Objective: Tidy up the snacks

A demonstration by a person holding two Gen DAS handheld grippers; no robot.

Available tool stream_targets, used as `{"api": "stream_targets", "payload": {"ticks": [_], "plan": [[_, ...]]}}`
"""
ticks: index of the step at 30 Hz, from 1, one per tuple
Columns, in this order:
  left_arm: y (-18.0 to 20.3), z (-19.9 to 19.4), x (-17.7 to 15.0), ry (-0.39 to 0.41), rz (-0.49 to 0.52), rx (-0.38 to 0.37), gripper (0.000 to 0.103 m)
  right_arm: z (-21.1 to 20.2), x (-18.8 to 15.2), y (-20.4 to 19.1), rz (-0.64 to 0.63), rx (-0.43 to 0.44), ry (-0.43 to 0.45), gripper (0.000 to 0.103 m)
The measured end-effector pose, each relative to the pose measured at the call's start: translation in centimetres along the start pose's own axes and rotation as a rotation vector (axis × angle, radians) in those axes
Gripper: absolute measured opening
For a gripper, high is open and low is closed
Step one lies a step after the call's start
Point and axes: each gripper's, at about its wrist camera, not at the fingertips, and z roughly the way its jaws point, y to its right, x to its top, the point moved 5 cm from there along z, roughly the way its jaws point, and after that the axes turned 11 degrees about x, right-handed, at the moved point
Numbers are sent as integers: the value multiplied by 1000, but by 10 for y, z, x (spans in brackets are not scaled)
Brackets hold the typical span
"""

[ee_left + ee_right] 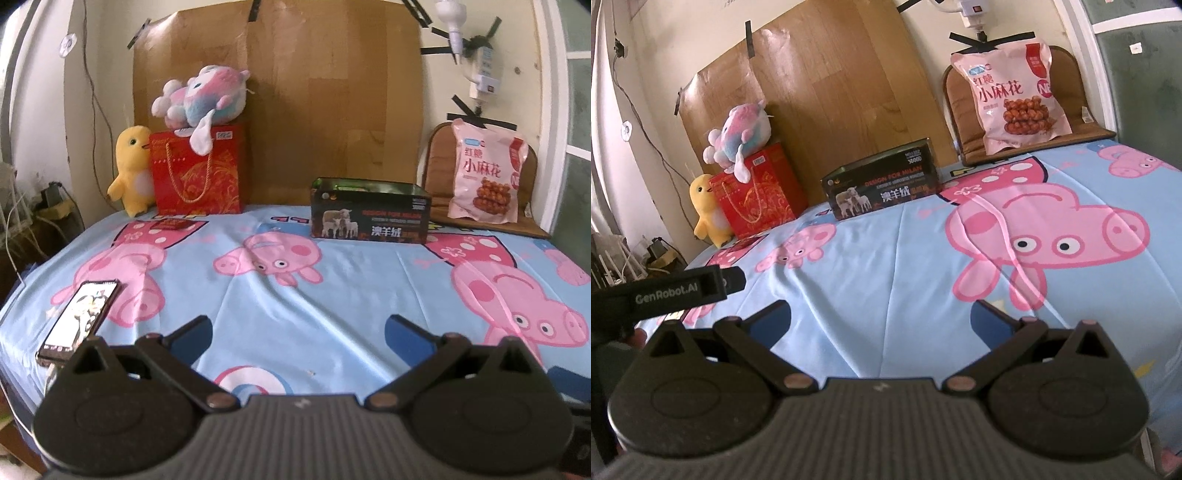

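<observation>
Left wrist view shows a big bed (332,295) with a blue pig sheet, and most of it is bare. Behind it a brown board (295,103) is taped to the wall. A pink snack bag (484,173) leans up on a brown cushion (439,162) at the far right corner, so it stands and does not flop. A dark box (369,212) sits at the back middle with its top open; I think the snacks go in there. The bag and box are near each other but apart.

At the far left a red bag (199,173) stands by the wall, with a pink toy (203,96) lying on top of it and a yellow chick (133,170) right beside it. A phone (79,319) lies near the left edge of the bed, close to the left hand-held gripper (297,332).

That gripper has its fingers spread wide and holds nothing. The right hand-held gripper (881,321) is also spread wide and holds nothing. Both hang low over the near part of the bed, well away from the snack bag.

There is lots of free room down the middle to reach forward. The right one looks closer to the bag (1012,96). I would stay clear of the phone by the edge.
</observation>
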Motion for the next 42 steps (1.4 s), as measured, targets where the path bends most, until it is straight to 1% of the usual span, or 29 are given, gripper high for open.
{"api": "stream_targets", "payload": {"ticks": [17,24,28,36,42], "plan": [[-10,9,-1,-17,9,60,103,2,-1,-4,-19,3,-5,103],[-13,4,2,31,12,123,103,-1,1,-12,-67,-4,21,103],[-14,2,4,66,24,155,102,0,1,-13,-74,-2,17,103],[-18,0,7,96,27,186,102,1,0,-12,-68,0,13,103],[-27,-3,14,163,30,258,102,1,0,-12,-67,1,12,103]]}}
